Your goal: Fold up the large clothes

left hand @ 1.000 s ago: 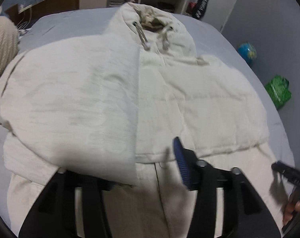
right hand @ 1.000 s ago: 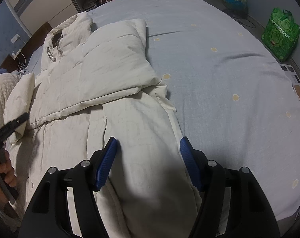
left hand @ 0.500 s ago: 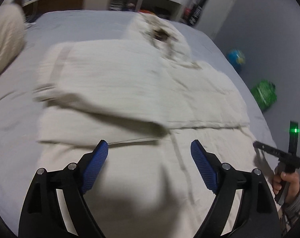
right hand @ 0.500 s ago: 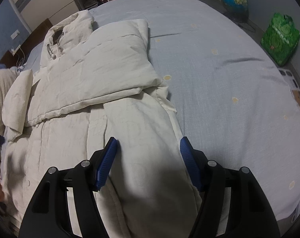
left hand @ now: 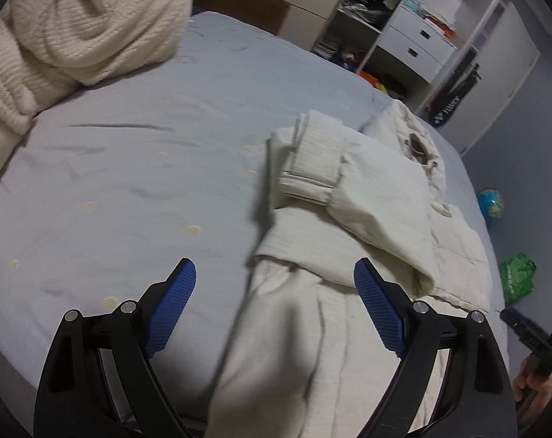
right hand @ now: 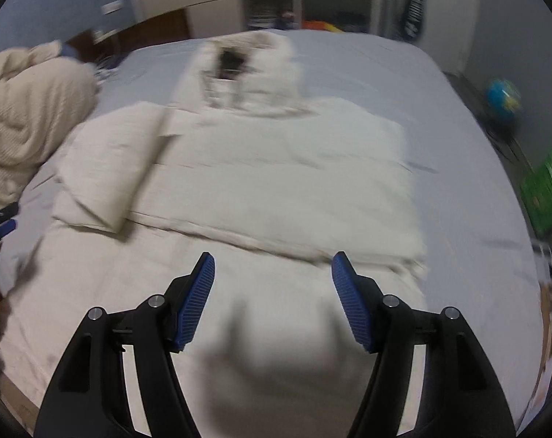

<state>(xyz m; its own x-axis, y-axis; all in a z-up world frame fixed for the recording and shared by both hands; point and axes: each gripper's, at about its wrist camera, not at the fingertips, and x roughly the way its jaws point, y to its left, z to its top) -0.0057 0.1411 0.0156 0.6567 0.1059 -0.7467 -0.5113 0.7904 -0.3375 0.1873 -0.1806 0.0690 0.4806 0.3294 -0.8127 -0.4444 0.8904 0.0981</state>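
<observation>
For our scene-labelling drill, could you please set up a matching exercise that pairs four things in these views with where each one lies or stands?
Things:
1. cream hooded coat
2. cream knitted blanket
3. globe
4. green bag

Places:
A. bunched at the far left of the bed
B. on the floor beside the bed, nearer the cameras
C. spread on the grey bedsheet, sleeves folded in
D. on the floor beside the bed, nearer the far wall

Pairs: 1-C, 2-A, 3-D, 4-B
</observation>
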